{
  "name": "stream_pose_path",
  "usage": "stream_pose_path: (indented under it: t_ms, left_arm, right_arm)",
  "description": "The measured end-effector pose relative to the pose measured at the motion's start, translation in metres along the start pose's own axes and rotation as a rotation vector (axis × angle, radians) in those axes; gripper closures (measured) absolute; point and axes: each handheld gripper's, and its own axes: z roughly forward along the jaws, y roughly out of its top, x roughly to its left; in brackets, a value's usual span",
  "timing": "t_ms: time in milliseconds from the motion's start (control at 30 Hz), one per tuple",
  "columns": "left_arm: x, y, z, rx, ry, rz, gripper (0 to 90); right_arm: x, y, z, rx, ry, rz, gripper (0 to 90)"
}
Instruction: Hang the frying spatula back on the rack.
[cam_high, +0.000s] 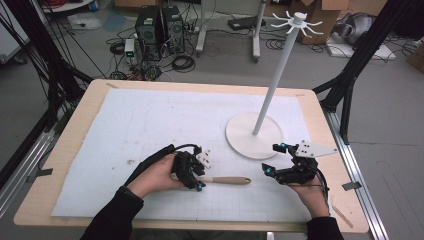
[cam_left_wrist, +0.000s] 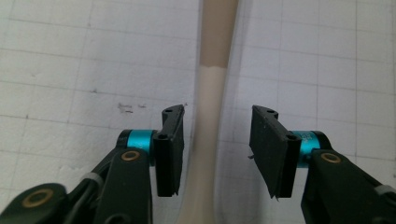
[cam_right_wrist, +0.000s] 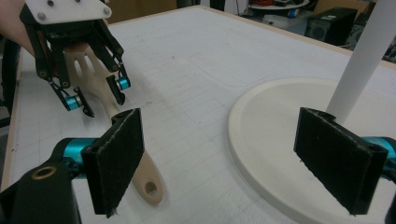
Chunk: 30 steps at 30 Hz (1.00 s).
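Straddling spatula (cam_left_wrist: 205, 140) neck at lower centre of mat (cam_high: 150, 125): left gripper (cam_left_wrist: 217, 149), jaws apart (pads not touching). Right gripper (cam_right_wrist: 229, 158) gaping wide, empty, lower right beside stand (cam_high: 255, 135).

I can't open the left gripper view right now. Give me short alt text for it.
The left gripper points down with its black jaws on either side of a cream spatula's neck, the pads not yet pressing on it. The spatula lies on a white gridded mat, its handle turning tan toward the top.
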Motion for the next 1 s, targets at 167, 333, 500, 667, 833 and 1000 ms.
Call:
stream_pose_path:
  t_ms: [167, 333, 500, 667, 833, 1000]
  left_arm:
    - [0.002, 0.001, 0.002, 0.020, 0.010, -0.021, 63.3]
    - [-0.002, 0.003, 0.003, 0.035, 0.027, 0.001, 70.5]
    - [-0.005, 0.009, 0.004, 0.078, 0.043, 0.007, 72.0]
    - [-0.005, 0.012, 0.005, 0.100, 0.038, 0.001, 73.7]
    - [-0.008, 0.008, 0.004, 0.075, 0.053, 0.026, 77.4]
    - [-0.006, -0.001, 0.002, 0.005, 0.038, 0.009, 77.6]
  right_arm:
    - [0.000, 0.000, 0.000, -0.001, 0.002, 0.000, 15.2]
    - [0.000, 0.000, 0.000, 0.005, 0.008, 0.003, 15.2]
    - [0.000, -0.001, 0.001, 0.007, 0.014, 0.003, 15.3]
    - [0.001, 0.000, 0.001, 0.008, 0.020, -0.002, 15.8]
    - [0.001, 0.001, -0.002, -0.012, 0.013, -0.006, 16.7]
    - [0.000, 0.001, -0.004, -0.018, 0.010, 0.006, 16.9]
